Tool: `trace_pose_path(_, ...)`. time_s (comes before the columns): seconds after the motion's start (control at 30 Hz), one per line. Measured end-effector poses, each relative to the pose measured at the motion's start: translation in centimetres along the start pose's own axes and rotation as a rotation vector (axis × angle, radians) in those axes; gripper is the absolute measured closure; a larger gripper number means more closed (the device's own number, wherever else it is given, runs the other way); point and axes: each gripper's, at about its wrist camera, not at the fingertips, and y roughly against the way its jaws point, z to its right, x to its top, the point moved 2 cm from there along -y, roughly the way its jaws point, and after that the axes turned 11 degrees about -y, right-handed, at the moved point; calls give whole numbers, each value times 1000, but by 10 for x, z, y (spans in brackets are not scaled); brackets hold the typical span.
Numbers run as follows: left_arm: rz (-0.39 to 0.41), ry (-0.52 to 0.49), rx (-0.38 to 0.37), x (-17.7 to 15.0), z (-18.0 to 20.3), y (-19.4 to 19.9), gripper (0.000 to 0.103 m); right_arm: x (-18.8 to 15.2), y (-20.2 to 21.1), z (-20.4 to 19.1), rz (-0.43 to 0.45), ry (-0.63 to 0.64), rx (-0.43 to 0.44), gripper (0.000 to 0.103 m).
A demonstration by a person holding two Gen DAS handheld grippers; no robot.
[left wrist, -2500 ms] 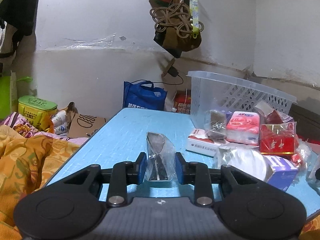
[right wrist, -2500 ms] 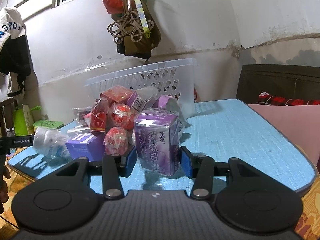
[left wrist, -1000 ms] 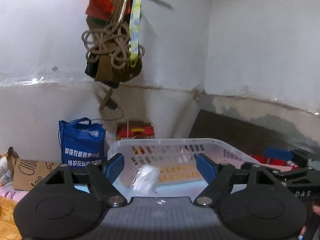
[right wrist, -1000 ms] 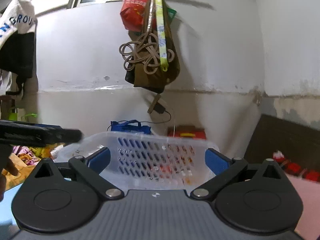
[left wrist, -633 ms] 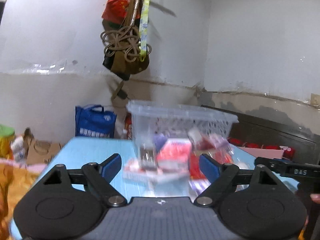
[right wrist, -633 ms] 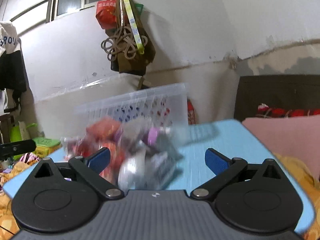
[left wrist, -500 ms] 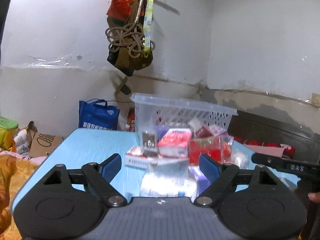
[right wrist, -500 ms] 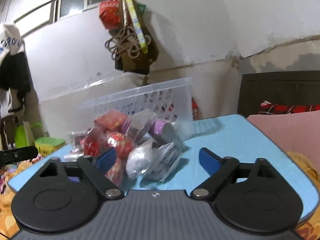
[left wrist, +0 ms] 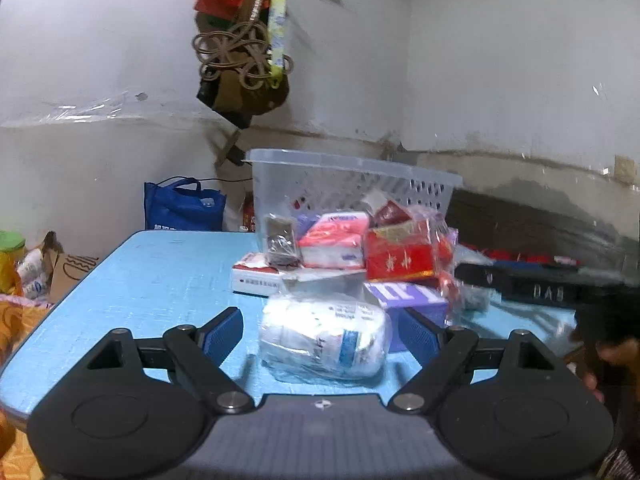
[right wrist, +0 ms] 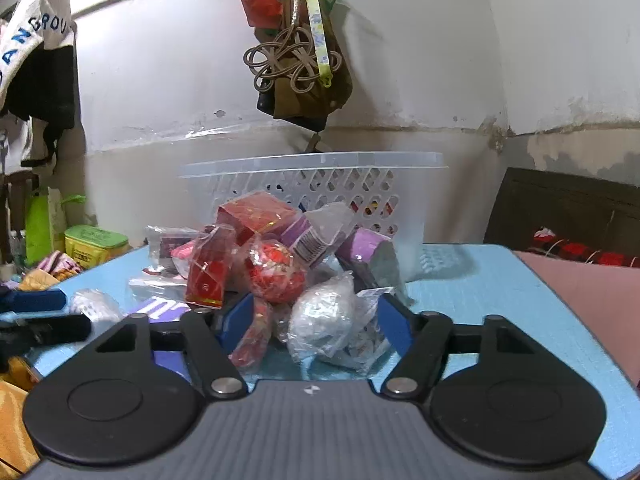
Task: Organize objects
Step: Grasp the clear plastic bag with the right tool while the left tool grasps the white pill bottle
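A pile of wrapped items lies on the blue table (left wrist: 160, 280) in front of a clear plastic basket (left wrist: 352, 184). My left gripper (left wrist: 320, 332) is open, its jaws on either side of a white plastic-wrapped bundle (left wrist: 324, 336) without touching it. My right gripper (right wrist: 316, 320) is open around a clear crinkled packet (right wrist: 324, 320) and a red wrapped strip (right wrist: 256, 336) at the pile's near edge. The basket also shows in the right wrist view (right wrist: 312, 184). A red box (left wrist: 400, 256), a pink tissue pack (left wrist: 336, 240) and a purple box (left wrist: 408, 296) sit in the pile.
A blue bag (left wrist: 184, 204) and a cardboard box (left wrist: 68, 268) stand beyond the table's far left. A hanging bag with knotted cord (right wrist: 300, 60) is on the wall above the basket. A pink cushion (right wrist: 580, 280) lies right of the table. Orange fabric (left wrist: 16, 320) lies left.
Both grippers released their items over the basket, then came back down to the pile. Each now has its open jaws around a new packet at the pile's near edge.
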Motion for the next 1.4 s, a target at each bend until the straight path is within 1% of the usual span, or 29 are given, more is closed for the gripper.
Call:
trace_pose_path(0.1, -10, -7, -1, -3, 2, -4, 15, 1, -1, 4, -18, -48, 30, 49)
trace_pose_path(0.17, -12, -5, 4, -4, 2, -5, 15, 2, 0, 6, -25, -67, 39, 55)
trace_pose_path(0.2, -9, -5, 8, -4, 1, -5, 15, 3, 1, 7, -24, -71, 37, 56)
trace_pose_path(0.27, -10, -5, 19, -5, 0, -5, 15, 4, 2, 9, -25, -74, 30, 56)
trace_pose_path(0.4, -8, 10, 12, -5, -3, -4, 15, 5, 3, 14, -37, -86, 18, 56)
trace_pose_path(0.5, -8, -8, 18, -4, 1, -4, 15, -1, 4, 12, -72, -72, 25, 56)
trace_pose_path(0.6, -10, -35, 18, -4, 5, -7, 15, -8, 10, 12, -78, -83, 41, 55)
trace_pose_path(0.7, -10, -61, 21, -5, 9, -11, 15, -8, 14, 14, -71, -85, 45, 54)
trace_pose_path(0.87, 4, -70, 30, -8, 13, -16, 15, -12, 20, 15, -55, -87, 72, 53)
trace_pose_path(0.93, 3, -68, 30, -8, 13, -18, 15, -13, 22, 15, -52, -88, 78, 50)
trace_pose_path(0.97, 2, -66, 33, -9, 13, -19, 15, -14, 23, 15, -50, -94, 83, 42)
trace_pose_path(1.0, 1, -65, 34, -9, 13, -19, 15, -14, 24, 16, -48, -98, 87, 38)
trace_pose_path(1.23, -11, -52, 46, -13, 10, -22, 15, -19, 34, 13, -16, -92, 125, 37)
trace_pose_path(1.33, -11, -46, 45, -13, 10, -23, 15, -23, 28, 7, -50, -57, 122, 37)
trace_pose_path(1.4, -5, -49, 46, -14, 10, -24, 15, -25, 25, 7, -60, -71, 135, 38)
